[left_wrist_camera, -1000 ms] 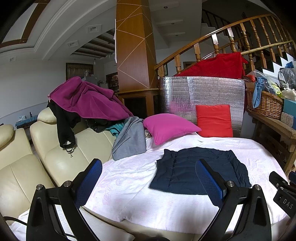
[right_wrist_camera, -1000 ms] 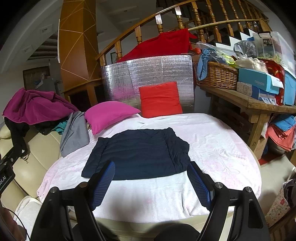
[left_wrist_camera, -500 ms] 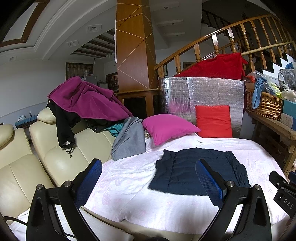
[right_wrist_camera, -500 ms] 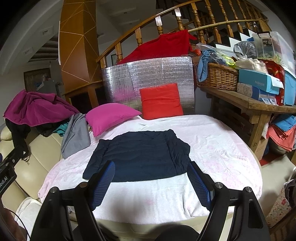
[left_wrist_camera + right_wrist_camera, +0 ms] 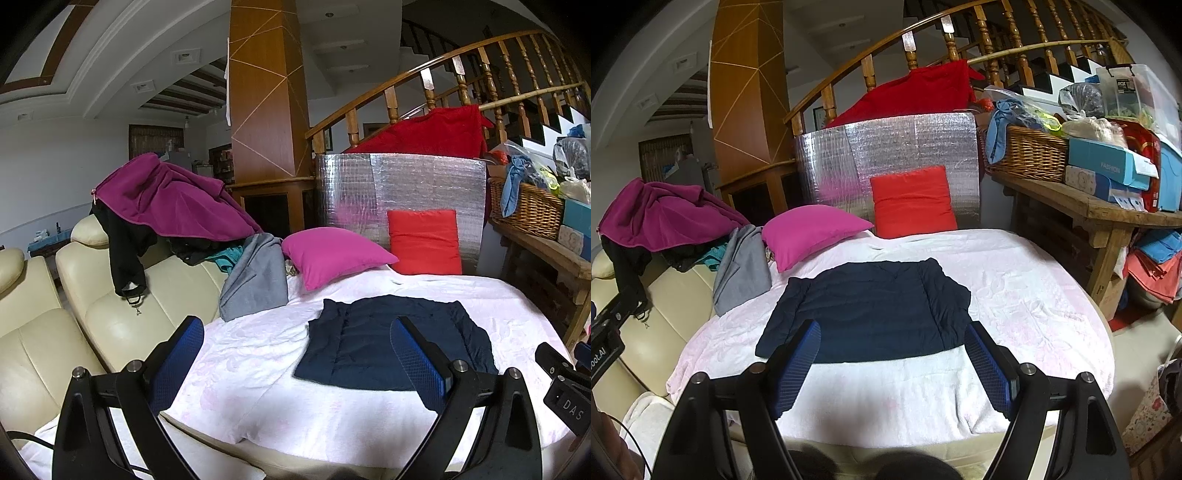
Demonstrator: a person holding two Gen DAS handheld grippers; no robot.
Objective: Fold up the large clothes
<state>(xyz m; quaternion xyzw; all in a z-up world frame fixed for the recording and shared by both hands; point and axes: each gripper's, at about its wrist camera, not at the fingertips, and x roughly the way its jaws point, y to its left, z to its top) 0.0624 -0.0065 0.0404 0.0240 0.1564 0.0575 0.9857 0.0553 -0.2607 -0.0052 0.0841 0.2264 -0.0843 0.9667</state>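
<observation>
My left gripper [image 5: 295,354] hangs with its jaws spread wide and nothing between the blue pads [image 5: 176,363]; my right gripper [image 5: 892,363] is the same — released, empty, held above the near edge of the table. Neither tool touches cloth.

The navy garment [image 5: 871,314] lies flat in the middle of the round table [image 5: 1015,295], on its pale pink-white cover, well apart from the magenta cushion [image 5: 809,232] and the red cushion [image 5: 912,203] at the far side. It already looks partly folded: the sides seem turned in, so the shape is a compact rectangle with a ruffled right edge. I judge that at least 1 more fold, bottom to top or side to side, is left before it is a tidy packet, though I cannot tell how many layers lie there now.

More work waits on the cream sofa [image 5: 110,321]: a purple fleece [image 5: 173,199], something black under it, and a grey garment [image 5: 255,280] draped toward the table, all unfolded.

Writing I can read: "FASHION" on the light blue box [image 5: 1108,166] on the wooden bench, and "DAS" on the other gripper's body at the left view's right edge. A partial "oot.AI" shows at the right view's left edge — the rest is cut off.
</observation>
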